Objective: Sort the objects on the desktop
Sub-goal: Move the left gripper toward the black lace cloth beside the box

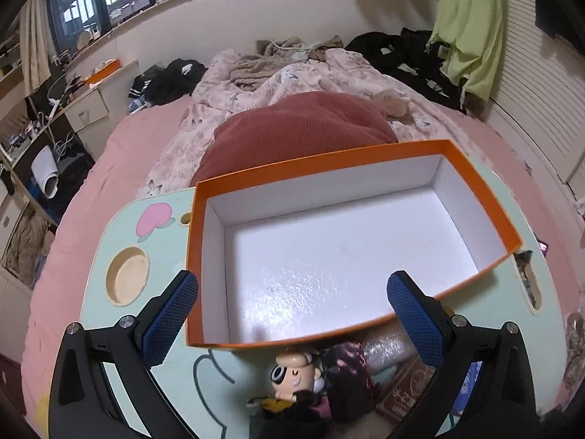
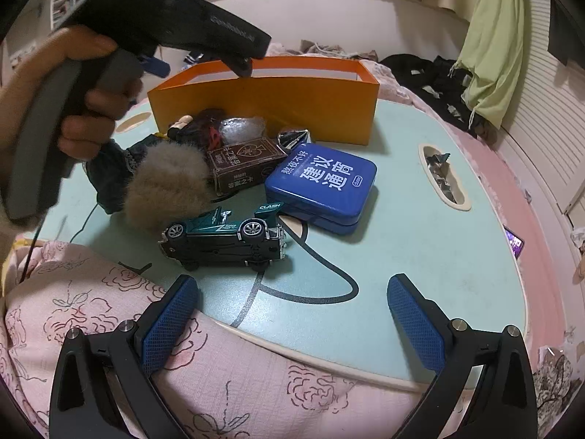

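Orange box (image 2: 270, 108) standing open and empty at the far side of pale green worktop (image 2: 420, 241), white inside. Just in front of the box's near wall, a clutter of things: doll figure (image 1: 296, 375), crinkled plastic packet (image 2: 241, 128), brown card box (image 2: 243, 164), blue tin (image 2: 321, 186) with white lettering, fluffy beige pompom (image 2: 166, 186). Nearer still from the box, green toy car (image 2: 225, 237) lying on its side. Left tongs (image 1: 292, 325) spread wide over the box's near edge, gripping nothing, held by a hand (image 2: 84, 109). Right tongs (image 2: 292, 325) likewise wide open and empty, well short of the box, above floral pink quilt (image 2: 109, 292).
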